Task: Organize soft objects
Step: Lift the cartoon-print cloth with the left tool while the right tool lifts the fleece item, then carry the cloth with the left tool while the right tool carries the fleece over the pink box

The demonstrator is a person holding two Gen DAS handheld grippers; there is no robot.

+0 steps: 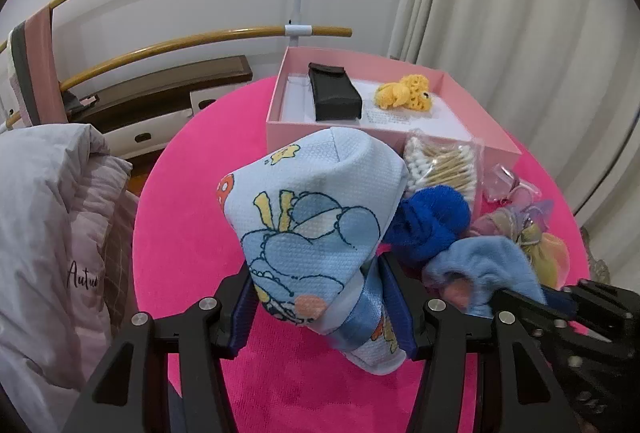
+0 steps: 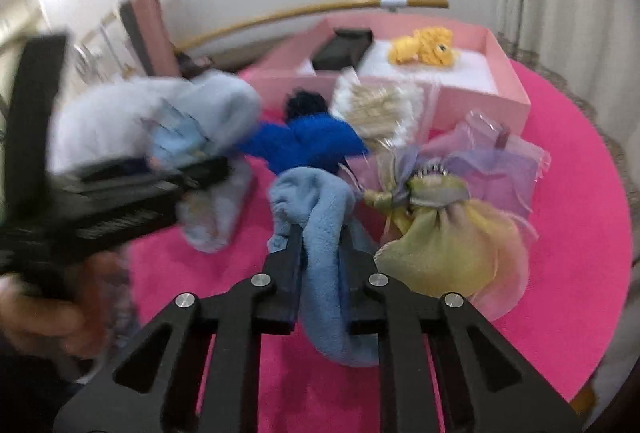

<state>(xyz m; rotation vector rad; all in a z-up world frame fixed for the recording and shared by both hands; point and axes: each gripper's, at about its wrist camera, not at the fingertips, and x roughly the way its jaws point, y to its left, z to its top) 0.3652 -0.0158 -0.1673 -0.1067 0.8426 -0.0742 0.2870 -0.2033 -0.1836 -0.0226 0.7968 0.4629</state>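
surface: round pink table (image 1: 192, 233) | on it: pink box (image 1: 460, 137), swab packet (image 1: 444, 161), organza pouches (image 2: 452, 233) — perhaps three

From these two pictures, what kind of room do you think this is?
Probably a bedroom at home, though I cannot be sure. A quilted grey blanket lies beside the pink round table, long curtains hang behind, and a low drawer unit stands at the wall.
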